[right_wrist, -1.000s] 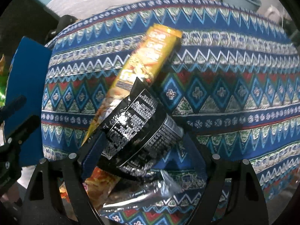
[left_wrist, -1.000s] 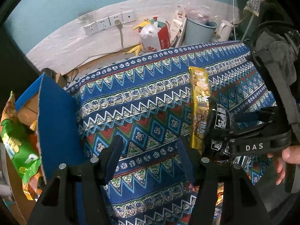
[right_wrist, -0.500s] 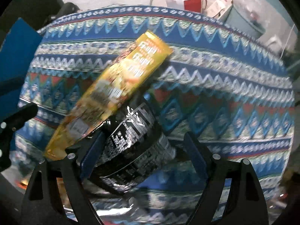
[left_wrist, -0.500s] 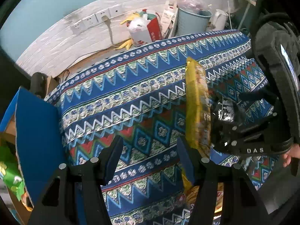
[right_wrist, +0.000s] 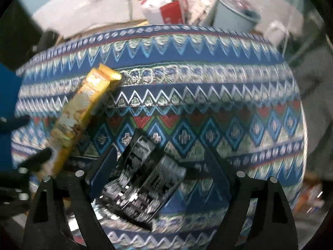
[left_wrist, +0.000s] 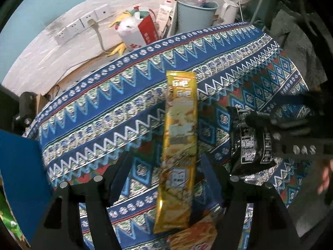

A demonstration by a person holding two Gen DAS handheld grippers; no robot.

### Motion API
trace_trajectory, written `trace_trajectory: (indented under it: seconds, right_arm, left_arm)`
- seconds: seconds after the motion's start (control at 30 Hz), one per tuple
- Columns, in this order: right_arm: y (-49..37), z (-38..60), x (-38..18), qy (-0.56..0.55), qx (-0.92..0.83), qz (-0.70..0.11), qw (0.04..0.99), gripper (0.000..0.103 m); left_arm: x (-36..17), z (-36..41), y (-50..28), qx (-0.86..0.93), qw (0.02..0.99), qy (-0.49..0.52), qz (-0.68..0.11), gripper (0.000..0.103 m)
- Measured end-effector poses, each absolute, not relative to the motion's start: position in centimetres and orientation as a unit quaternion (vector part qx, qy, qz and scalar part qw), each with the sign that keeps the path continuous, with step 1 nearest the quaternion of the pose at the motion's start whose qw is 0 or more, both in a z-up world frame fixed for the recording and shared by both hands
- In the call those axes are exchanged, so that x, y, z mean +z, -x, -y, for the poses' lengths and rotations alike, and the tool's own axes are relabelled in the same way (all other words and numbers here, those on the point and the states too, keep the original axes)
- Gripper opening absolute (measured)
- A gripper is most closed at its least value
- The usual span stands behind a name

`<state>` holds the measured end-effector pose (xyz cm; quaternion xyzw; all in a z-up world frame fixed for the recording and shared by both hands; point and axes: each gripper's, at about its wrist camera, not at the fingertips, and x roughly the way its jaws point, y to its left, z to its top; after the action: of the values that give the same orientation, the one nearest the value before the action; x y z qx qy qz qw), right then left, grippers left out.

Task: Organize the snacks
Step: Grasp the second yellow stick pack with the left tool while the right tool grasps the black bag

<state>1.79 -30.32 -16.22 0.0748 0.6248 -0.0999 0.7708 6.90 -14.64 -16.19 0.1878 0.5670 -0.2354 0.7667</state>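
A long yellow snack pack (left_wrist: 180, 145) lies on the patterned cloth between the fingers of my left gripper (left_wrist: 166, 173), which is open around it. It also shows at the left of the right wrist view (right_wrist: 83, 112). A black foil snack bag with white print (right_wrist: 145, 179) sits between the fingers of my right gripper (right_wrist: 160, 166), whose jaws stand wide with no clear contact. The same bag shows in the left wrist view (left_wrist: 251, 143) under the right gripper's body. An orange snack pack (left_wrist: 193, 235) lies below the yellow one.
The patterned blue cloth (left_wrist: 104, 108) covers the table. A blue box flap (left_wrist: 20, 177) stands at the left, with a green snack bag (left_wrist: 8, 225) beyond it. On the floor behind are a red and white bag (left_wrist: 139, 31), a pale bucket (left_wrist: 195, 14) and wall sockets (left_wrist: 81, 25).
My left gripper has swung right so the yellow pack now lies between its fingers. The right gripper has moved with the black bag; its view is blurred.
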Motion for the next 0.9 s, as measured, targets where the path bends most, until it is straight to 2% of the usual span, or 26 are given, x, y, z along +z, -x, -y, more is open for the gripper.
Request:
trace_trajectory:
  seconds: [0.2, 0.37, 0.53, 0.57, 0.63, 0.67, 0.7, 0.77, 0.9]
  right_arm:
    - [0.5, 31.8, -18.3, -0.176, -0.107, -0.643, 0.738, 0.085]
    - [0.5, 31.7, -19.9, -0.166, -0.116, -0.655, 0.728, 0.085]
    - [-1.0, 29.2, -20.5, -0.102, -0.127, -0.66, 0.733, 0.085]
    - [-1.2, 28.2, -20.5, -0.086, -0.126, -0.662, 0.734, 0.085]
    - [-1.4, 27.2, -20.8, -0.063, -0.122, -0.662, 0.736, 0.085]
    - [-1.5, 26.8, -20.9, -0.052, -0.119, -0.662, 0.738, 0.085]
    - [-1.7, 26.1, -21.1, -0.044, -0.115, -0.662, 0.74, 0.085]
    - [-1.9, 24.9, -21.2, -0.029, -0.106, -0.658, 0.745, 0.081]
    - [-2.9, 22.8, -21.2, -0.015, -0.084, -0.651, 0.754, 0.064]
  left_arm:
    - [-17.8, 15.5, -7.6, -0.236, 0.75, -0.182, -0.59, 0.071]
    - [-19.1, 16.2, -8.2, -0.234, 0.74, -0.198, -0.598, 0.071]
    - [-20.5, 15.9, -8.4, -0.23, 0.738, -0.216, -0.596, 0.07]
    - [-20.8, 15.8, -8.4, -0.231, 0.737, -0.219, -0.596, 0.067]
    - [-21.2, 15.5, -8.4, -0.238, 0.733, -0.214, -0.601, 0.048]
    - [-21.1, 15.4, -8.4, -0.238, 0.733, -0.216, -0.6, 0.045]
    - [-21.1, 15.4, -8.2, -0.237, 0.735, -0.223, -0.595, 0.034]
    - [-21.0, 15.4, -8.1, -0.235, 0.736, -0.234, -0.59, 0.033]
    - [-20.5, 14.9, -8.1, -0.231, 0.744, -0.224, -0.586, 0.031]
